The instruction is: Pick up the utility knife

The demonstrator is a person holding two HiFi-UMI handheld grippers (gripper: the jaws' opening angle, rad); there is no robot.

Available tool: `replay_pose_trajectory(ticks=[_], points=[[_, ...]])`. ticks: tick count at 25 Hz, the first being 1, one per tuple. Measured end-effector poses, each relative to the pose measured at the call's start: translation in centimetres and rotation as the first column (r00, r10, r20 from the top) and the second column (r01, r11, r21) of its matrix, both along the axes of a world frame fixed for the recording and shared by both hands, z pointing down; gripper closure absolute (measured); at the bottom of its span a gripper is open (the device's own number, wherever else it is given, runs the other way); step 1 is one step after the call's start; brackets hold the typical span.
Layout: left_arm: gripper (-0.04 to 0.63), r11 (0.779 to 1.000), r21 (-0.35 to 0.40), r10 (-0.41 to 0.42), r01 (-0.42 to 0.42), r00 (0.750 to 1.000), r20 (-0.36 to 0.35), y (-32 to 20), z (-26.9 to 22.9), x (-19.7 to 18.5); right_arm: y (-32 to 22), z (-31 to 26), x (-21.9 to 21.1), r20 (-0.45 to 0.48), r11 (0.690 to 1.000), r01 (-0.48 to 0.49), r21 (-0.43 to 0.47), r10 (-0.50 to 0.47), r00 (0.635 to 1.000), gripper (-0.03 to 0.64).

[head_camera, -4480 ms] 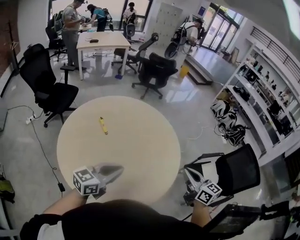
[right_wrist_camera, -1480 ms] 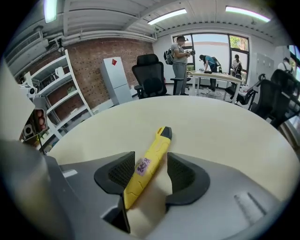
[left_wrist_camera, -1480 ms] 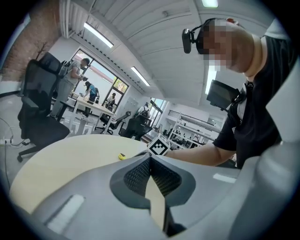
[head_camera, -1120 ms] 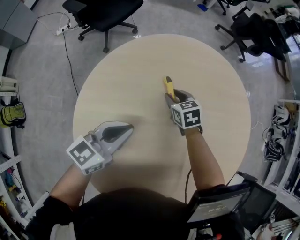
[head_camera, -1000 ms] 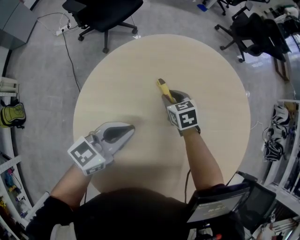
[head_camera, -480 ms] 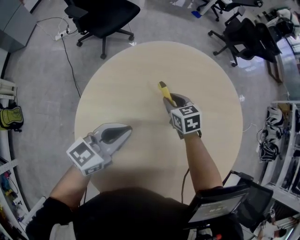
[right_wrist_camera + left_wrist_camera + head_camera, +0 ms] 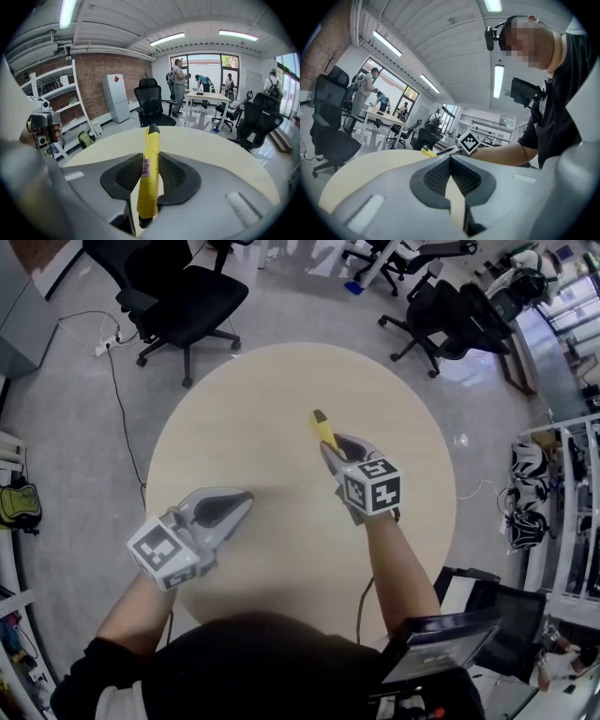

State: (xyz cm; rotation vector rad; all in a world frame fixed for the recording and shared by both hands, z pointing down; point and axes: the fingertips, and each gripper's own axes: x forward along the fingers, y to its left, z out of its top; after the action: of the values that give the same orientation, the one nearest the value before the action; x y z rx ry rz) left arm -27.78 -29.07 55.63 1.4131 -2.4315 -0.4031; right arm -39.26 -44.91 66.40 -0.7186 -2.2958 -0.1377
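Over round table (image 7: 244, 381): utility knife (image 7: 149, 168) clamped lengthwise between pads (image 7: 129, 177) of right gripper (image 7: 334, 446), dark tip forward, apparently clear of tabletop. Pick-up judged essentially complete; remaining only to keep hold. Left gripper (image 7: 239, 500) closed on nothing, well apart at person's left. Tabletop pale wood-grain. Grey polished floor, black office chairs (image 7: 178, 296), trailing cable (image 7: 117, 352), shelving (image 7: 562, 484) at right; brick wall (image 7: 93, 79) noted in right gripper view.
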Motion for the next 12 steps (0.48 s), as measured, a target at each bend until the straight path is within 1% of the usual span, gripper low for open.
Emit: replay_pose_trajectory(ticks=[6,10,12], points=[[0.595,1.000,-0.001,0.018,-0.018,0.998,0.056,-0.6,-3.2,1.3,-2.7,-4.7,2.8,0.051,0.998,-0.056,-0.013,0.056,0.997,0.495],[0.595,1.000,-0.014,0.029,-0.028,0.994,0.109,-1.1,-5.9,0.9,-4.6,-8.1,5.0,0.084,0.994,-0.101,-0.042,0.104,0.991,0.495],[0.595,0.999,-0.026,0.035,-0.032,0.988,0.150,-1.5,-7.6,0.5,-5.4,-9.9,6.2,0.102,0.991,-0.121,-0.056,0.126,0.987,0.495]])
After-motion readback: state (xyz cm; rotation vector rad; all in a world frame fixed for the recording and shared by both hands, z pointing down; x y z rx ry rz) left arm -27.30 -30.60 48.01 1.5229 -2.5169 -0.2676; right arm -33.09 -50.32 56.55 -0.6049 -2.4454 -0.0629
